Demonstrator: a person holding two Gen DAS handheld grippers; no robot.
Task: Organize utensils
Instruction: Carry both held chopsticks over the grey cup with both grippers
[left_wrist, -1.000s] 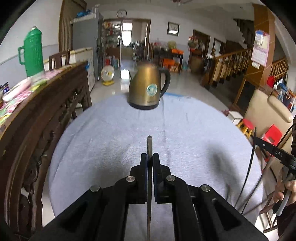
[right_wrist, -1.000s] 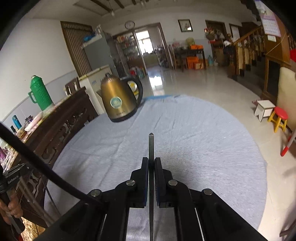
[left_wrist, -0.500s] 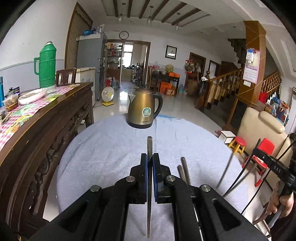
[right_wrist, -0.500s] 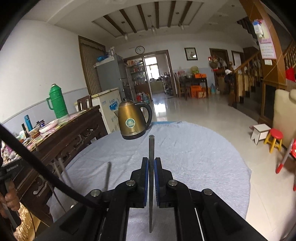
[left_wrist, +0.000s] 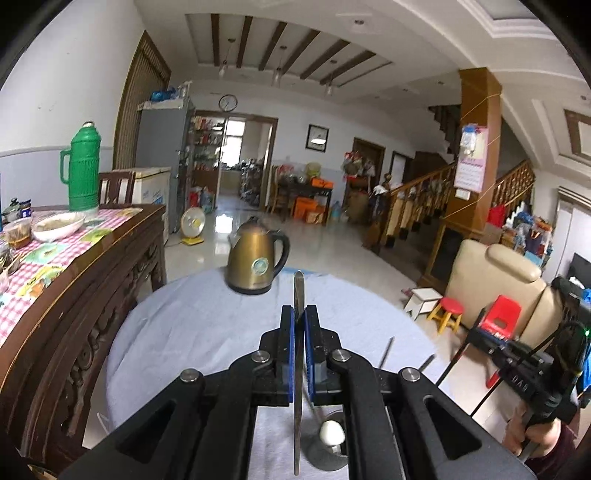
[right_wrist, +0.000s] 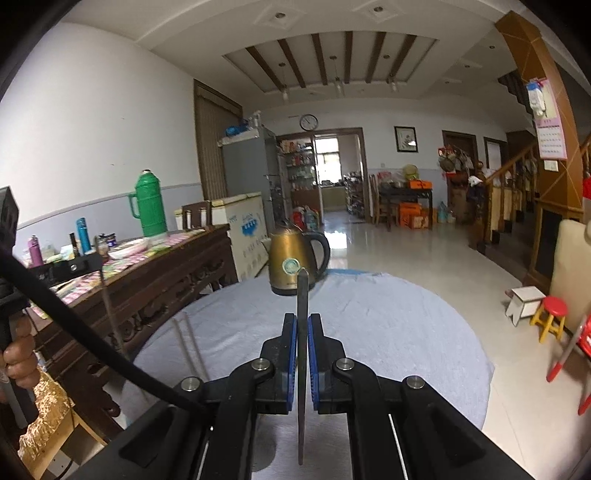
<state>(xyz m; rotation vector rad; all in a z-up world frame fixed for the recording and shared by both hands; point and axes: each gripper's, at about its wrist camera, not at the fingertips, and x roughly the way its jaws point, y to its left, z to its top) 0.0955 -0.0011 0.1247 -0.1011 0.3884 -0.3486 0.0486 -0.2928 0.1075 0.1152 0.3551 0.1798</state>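
My left gripper (left_wrist: 298, 314) is shut on a thin flat metal utensil (left_wrist: 298, 291), seen edge-on and pointing toward the kettle. Below its fingers is a round metal holder (left_wrist: 314, 456) with a white-tipped utensil (left_wrist: 331, 432) in it. Thin metal sticks (left_wrist: 386, 352) poke up to the right. My right gripper (right_wrist: 302, 321) is shut on a dark flat utensil (right_wrist: 303, 291), also edge-on. A brushed metal surface (right_wrist: 273, 446) lies under it, and thin sticks (right_wrist: 184, 343) rise at its left. Both grippers hang above the round table with a blue-grey cloth (right_wrist: 388, 332).
A brass kettle (left_wrist: 255, 264) stands at the table's far edge. A carved wooden sideboard (left_wrist: 92, 295) with a green thermos (left_wrist: 83, 166) and dishes runs along the left. A person's hand holds the other gripper (left_wrist: 535, 373) at the right. Stools and a sofa stand beyond.
Both grippers rose and drew back from the kettle with their utensils still held. The views tilted up, and the holder and stick-like utensils came into sight below.
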